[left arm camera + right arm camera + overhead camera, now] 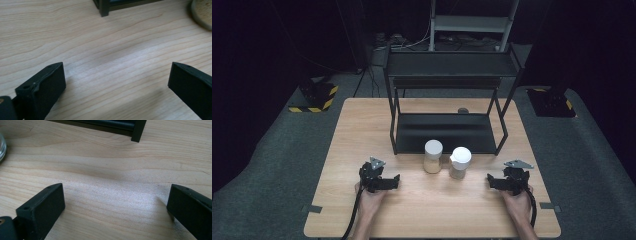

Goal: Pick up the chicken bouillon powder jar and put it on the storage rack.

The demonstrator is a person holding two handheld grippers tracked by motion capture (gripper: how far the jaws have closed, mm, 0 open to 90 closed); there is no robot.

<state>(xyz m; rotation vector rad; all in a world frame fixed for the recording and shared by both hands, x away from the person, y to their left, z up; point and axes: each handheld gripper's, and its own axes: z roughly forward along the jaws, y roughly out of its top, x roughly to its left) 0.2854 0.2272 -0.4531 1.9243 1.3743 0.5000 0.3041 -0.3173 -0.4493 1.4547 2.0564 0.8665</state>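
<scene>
Two white-lidded jars [433, 156] [460, 162] stand before a black rack [447, 100].

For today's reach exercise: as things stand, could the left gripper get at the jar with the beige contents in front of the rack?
Probably yes. The left gripper rests open on the table, with bare wood between it and the beige-filled jar. The second jar and the rack stand clear of that path.

jar [202, 12] cropped by edge, forearms [367, 220] cut off

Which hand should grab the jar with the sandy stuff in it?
Probably the left gripper: the white-lidded jar of tan powder stands nearer it than the right gripper, and its jaws are open.
</scene>
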